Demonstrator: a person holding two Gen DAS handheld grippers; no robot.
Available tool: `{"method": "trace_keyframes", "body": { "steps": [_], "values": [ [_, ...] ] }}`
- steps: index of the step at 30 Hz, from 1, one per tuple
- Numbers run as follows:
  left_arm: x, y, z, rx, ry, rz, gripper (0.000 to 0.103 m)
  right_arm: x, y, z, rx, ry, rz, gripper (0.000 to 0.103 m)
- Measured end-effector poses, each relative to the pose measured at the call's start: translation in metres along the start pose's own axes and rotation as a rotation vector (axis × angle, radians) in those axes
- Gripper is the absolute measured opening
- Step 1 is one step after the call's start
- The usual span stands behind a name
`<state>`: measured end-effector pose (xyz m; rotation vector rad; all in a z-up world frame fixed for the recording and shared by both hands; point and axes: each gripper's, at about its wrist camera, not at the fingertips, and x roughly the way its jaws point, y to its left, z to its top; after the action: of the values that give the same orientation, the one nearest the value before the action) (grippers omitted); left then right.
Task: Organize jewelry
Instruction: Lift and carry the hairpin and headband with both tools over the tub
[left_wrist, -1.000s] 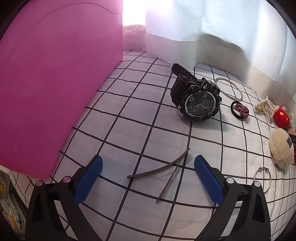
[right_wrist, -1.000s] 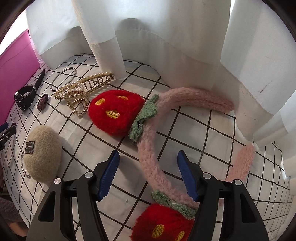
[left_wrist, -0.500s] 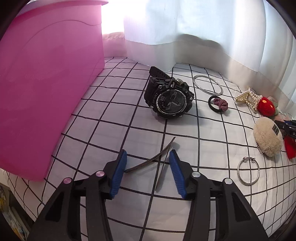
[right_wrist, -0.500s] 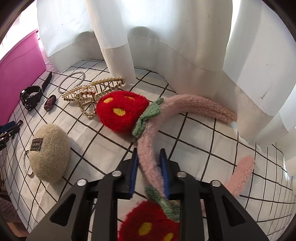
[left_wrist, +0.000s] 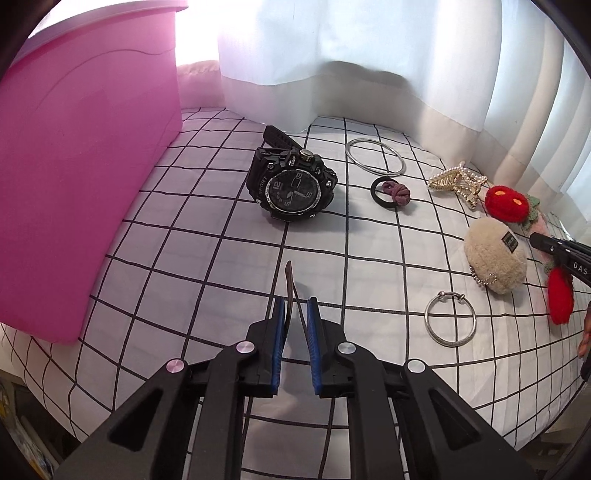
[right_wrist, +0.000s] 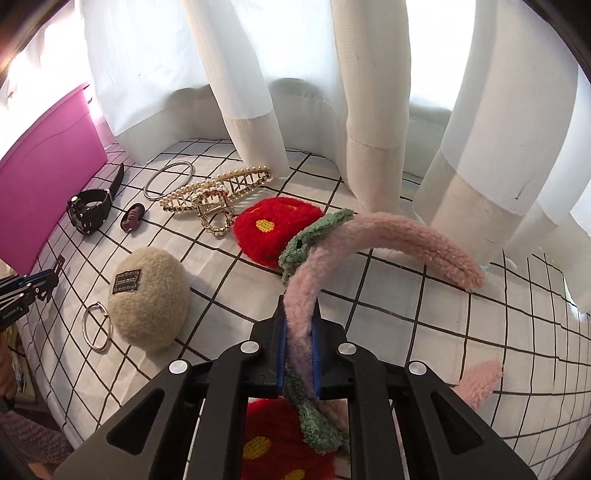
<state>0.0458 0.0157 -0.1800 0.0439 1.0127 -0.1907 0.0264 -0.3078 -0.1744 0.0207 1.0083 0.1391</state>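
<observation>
In the left wrist view my left gripper (left_wrist: 295, 314) is shut on a thin brown strip (left_wrist: 290, 280), whose tip sticks out past the blue pads above the checked cloth (left_wrist: 192, 258). In the right wrist view my right gripper (right_wrist: 298, 321) is shut on the band of a pink fluffy headband (right_wrist: 406, 236) with red strawberry puffs (right_wrist: 277, 229). The band arches up off the cloth. A black sport watch (left_wrist: 291, 184), a silver bangle (left_wrist: 375, 155), a hair tie (left_wrist: 391, 192) and a pearl claw clip (left_wrist: 458, 181) lie beyond the left gripper.
A tall pink box (left_wrist: 74, 166) stands at the left. A beige fluffy pouch (right_wrist: 147, 295) and a silver ring (right_wrist: 96, 326) lie between the two grippers. White curtains (right_wrist: 369, 110) hang along the back edge of the cloth.
Both grippers went from wide open to shut, the left on the brown strip, the right on the headband band. Each has drawn back and risen a little with its item.
</observation>
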Motion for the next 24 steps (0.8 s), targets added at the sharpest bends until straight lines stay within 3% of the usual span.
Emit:
{"method": "trace_keyframes", "body": {
  "steps": [13, 24],
  "values": [
    [-0.049, -0.025, 0.022, -0.005, -0.039, -0.083, 0.012, -0.064, 0.004, 0.0, 0.11, -0.057, 0.044, 0.011],
    [-0.12, -0.015, 0.067, -0.012, -0.172, -0.084, 0.012, -0.131, 0.047, 0.046, 0.074, -0.188, 0.108, 0.011]
  ]
}}
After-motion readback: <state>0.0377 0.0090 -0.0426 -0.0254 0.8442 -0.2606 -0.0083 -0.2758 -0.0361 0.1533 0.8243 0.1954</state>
